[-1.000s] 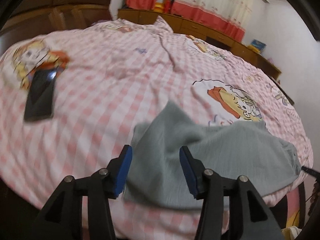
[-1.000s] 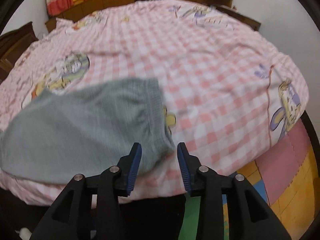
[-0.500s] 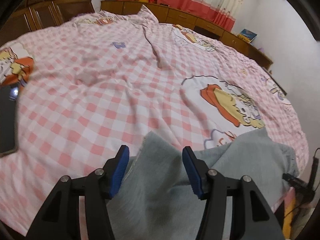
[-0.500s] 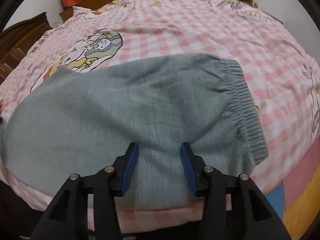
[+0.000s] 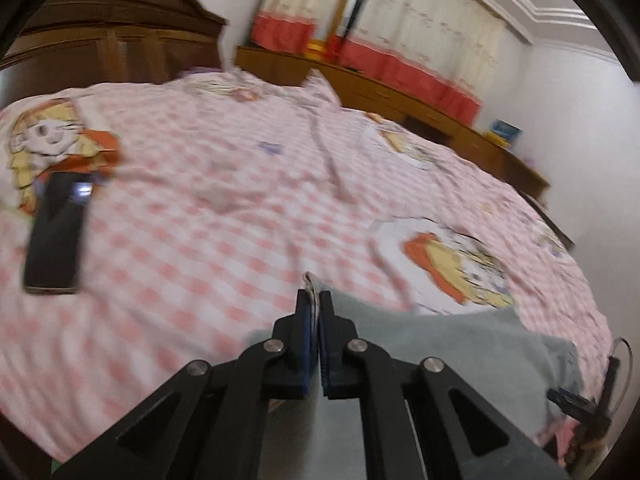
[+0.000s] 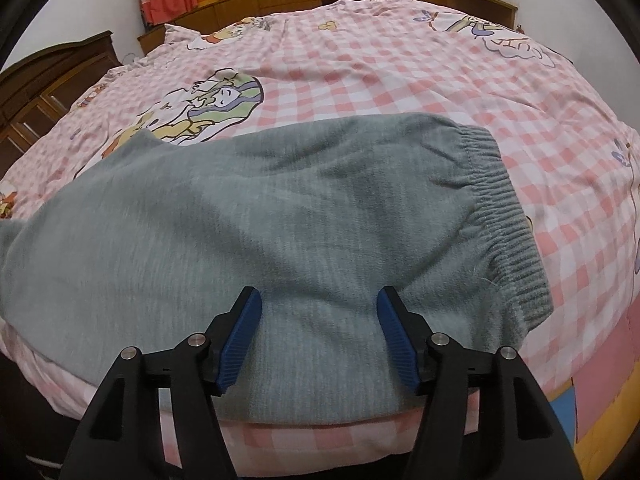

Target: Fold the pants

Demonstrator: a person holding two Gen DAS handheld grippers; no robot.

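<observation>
- A dark phone [image 5: 56, 236] lies at the far left of the pink checked bedspread [image 5: 200, 208], well apart from the pants.
- The left gripper [image 5: 315, 300] is clamped on a corner of the grey pants [image 5: 460, 356] — probably a leg hem, though the frame is blurred.
- The pants [image 6: 280, 220] lie flat along the near edge of the bed, ribbed waistband [image 6: 504, 220] to the right.
- The right gripper [image 6: 318, 316] hovers over the cloth, jaws opening — nothing pinched.

Pink checked bedspread [image 6: 400, 80] with cartoon prints, dark wooden headboard [image 5: 100, 52], low wooden cabinets [image 5: 400, 100] along white walls [image 5: 580, 120], cream curtains [image 5: 420, 40] with red hems, coloured floor mats [image 6: 592, 412]
</observation>
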